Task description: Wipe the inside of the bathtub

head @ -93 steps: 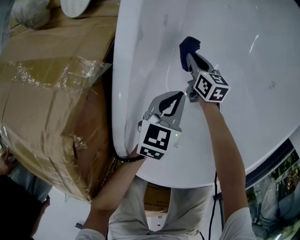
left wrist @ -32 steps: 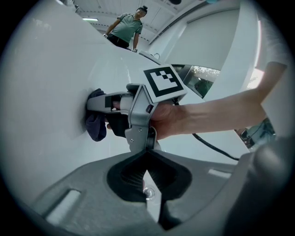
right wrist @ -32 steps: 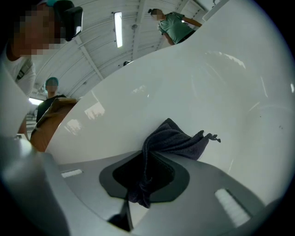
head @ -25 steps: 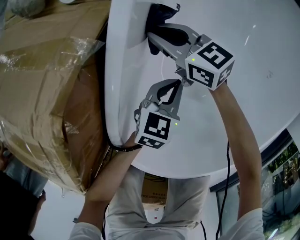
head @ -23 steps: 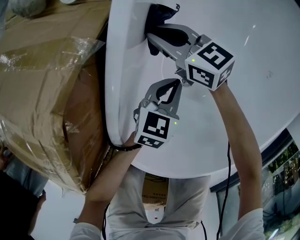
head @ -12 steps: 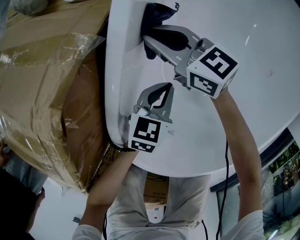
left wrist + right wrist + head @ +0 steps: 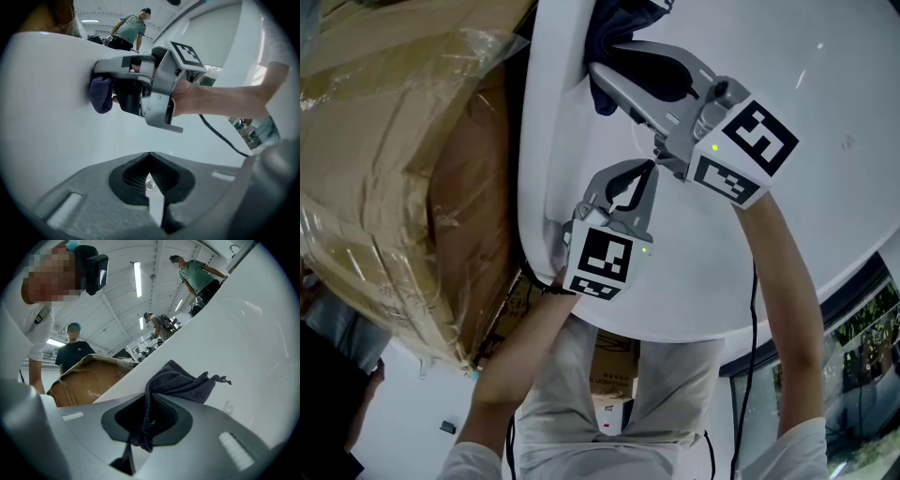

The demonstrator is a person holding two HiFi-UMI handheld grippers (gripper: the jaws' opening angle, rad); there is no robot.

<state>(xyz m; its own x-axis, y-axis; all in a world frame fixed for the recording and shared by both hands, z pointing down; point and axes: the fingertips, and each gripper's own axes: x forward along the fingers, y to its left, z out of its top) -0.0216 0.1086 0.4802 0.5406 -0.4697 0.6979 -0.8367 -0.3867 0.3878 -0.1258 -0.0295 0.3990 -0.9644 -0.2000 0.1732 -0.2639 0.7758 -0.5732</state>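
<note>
Where the right claw [image 7: 598, 81] grips, cloth [image 7: 617, 21] is cropped.

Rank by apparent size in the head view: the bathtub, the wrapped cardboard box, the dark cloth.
1. bathtub
2. wrapped cardboard box (both run off frame, so visible area only)
3. dark cloth

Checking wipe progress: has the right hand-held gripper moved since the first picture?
Yes: right hand-held gripper carried the cloth left to the bathtub rim beside the box.

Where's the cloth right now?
Head view, top centre: the cloth is clamped in the right gripper, against the inner wall of the tub, near its rim beside the box.
</note>
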